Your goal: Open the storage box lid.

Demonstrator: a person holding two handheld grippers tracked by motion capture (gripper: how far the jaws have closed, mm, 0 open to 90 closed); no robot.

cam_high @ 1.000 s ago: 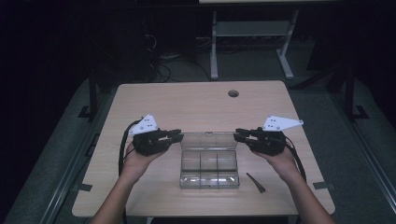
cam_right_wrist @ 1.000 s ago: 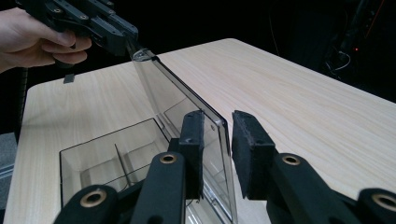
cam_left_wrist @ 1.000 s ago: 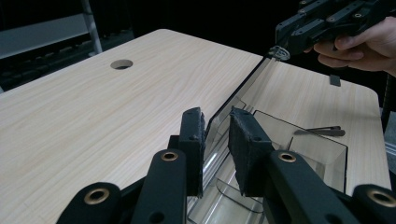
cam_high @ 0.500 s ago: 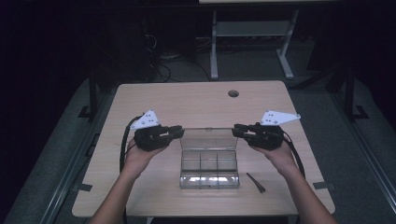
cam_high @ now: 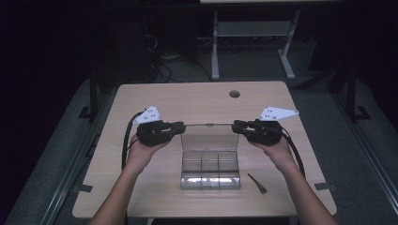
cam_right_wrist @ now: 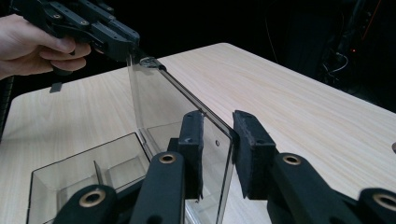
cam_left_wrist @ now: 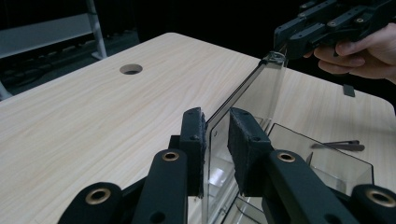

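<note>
Dark room all around, with a light wood table [cam_high: 197, 101] sitting in the middle of the high view and a round cable hole [cam_high: 234, 93] near its far edge, upper centre of the frame. On it, lower centre, is a clear plastic compartment box [cam_high: 210, 169] with its lid [cam_high: 209, 136] standing up open at the back. A thin dark tool [cam_high: 256, 183], can't tell what exactly, lies on the wood just right of the box, lower right.

The left gripper [cam_high: 179, 127] comes in at centre left of the high view and sits at the lid's left top corner. In the left gripper view the lid edge [cam_left_wrist: 219, 116] runs right between its two black pads [cam_left_wrist: 244, 140], with a visible gap on both sides, so the jaws are apart around it rather than clamped.

Same deal for the right gripper [cam_high: 236, 125] at centre right: in the right gripper view its pads [cam_right_wrist: 193, 140] straddle the lid's corner [cam_right_wrist: 219, 140] with space showing, not squeezing it.

Each gripper view also catches the other hand's gripper up top at the lid's far corner.
</note>
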